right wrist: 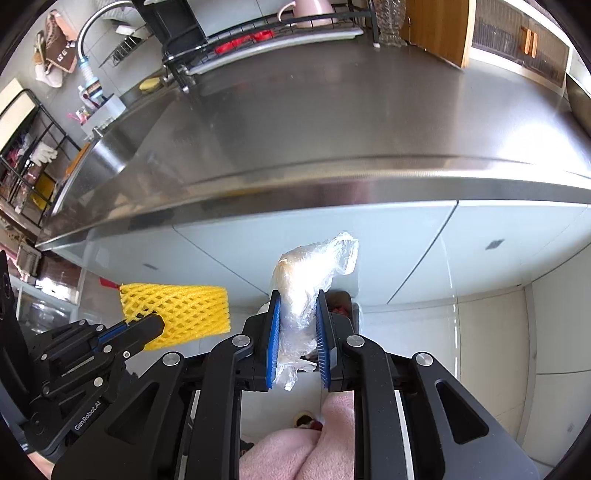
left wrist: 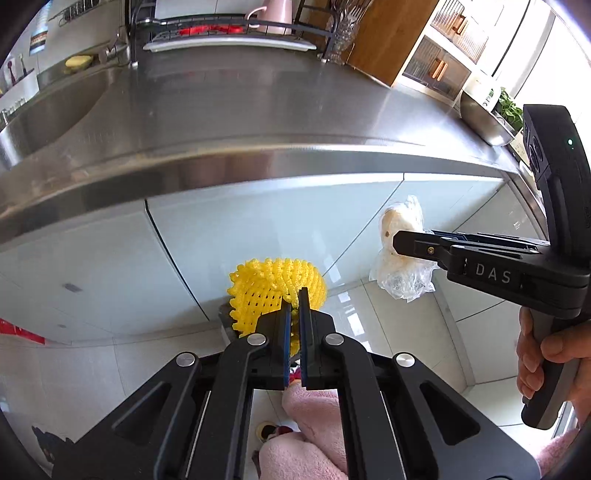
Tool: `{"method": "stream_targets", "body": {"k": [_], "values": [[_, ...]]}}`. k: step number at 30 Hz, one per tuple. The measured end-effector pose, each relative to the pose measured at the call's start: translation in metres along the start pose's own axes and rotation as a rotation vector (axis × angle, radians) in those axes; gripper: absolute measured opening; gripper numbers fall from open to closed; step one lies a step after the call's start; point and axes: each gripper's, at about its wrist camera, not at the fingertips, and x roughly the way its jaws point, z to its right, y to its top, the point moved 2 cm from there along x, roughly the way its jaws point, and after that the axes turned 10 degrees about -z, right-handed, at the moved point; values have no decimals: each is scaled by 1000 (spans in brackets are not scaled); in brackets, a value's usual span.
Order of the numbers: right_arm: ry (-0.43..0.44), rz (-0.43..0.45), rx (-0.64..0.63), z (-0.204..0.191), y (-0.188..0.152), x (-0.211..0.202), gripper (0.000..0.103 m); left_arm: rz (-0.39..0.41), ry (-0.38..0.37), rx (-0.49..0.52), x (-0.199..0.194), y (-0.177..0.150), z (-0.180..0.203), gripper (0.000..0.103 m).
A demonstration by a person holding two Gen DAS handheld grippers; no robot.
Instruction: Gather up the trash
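My left gripper [left wrist: 294,300] is shut on a yellow foam fruit net [left wrist: 266,295] and holds it in the air in front of the counter's cabinet doors. The net also shows in the right wrist view [right wrist: 177,308], with the left gripper [right wrist: 157,325] clamped on its near edge. My right gripper [right wrist: 297,299] is shut on a crumpled clear plastic bag with something pale inside [right wrist: 306,280]. The bag also shows in the left wrist view [left wrist: 400,251], held by the right gripper [left wrist: 399,242]. A bin [right wrist: 345,302] lies below the bag, mostly hidden.
A stainless steel counter [left wrist: 258,110] runs across both views, with a sink [left wrist: 48,110] at the left and a dish rack [left wrist: 229,33] at the back. White cabinet doors [left wrist: 110,266] and a tiled floor [left wrist: 406,332] lie below. Pink clothing [left wrist: 314,424] shows under the grippers.
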Motion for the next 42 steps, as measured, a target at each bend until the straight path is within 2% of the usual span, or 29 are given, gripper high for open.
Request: {"method": "stream_targets", "body": {"k": [10, 20, 26, 33, 35, 36, 37, 39, 41, 42], "values": [[30, -141, 63, 30, -29, 95, 19, -97, 23, -35, 89, -21, -16, 2], [29, -217, 89, 44, -16, 178, 18, -188, 63, -39, 175, -25, -34, 2], [9, -255, 75, 36, -13, 217, 19, -245, 57, -92, 213, -29, -47, 2], [8, -287, 94, 37, -6, 245, 21, -276, 27, -130, 233, -27, -57, 3], [6, -288, 95, 37, -3, 250, 22, -272, 33, -131, 231, -25, -58, 26], [7, -290, 95, 37, -1, 250, 22, -267, 35, -132, 230, -24, -59, 30], [8, -290, 95, 37, 0, 248, 23, -262, 38, -132, 229, -23, -59, 33], [14, -290, 91, 37, 3, 245, 38, -257, 45, -133, 227, -19, -58, 33], [14, -284, 87, 36, 2, 243, 48, -253, 50, -139, 226, -14, -57, 35], [10, -280, 85, 36, 4, 241, 48, -252, 54, -140, 224, -13, -57, 40]]}}
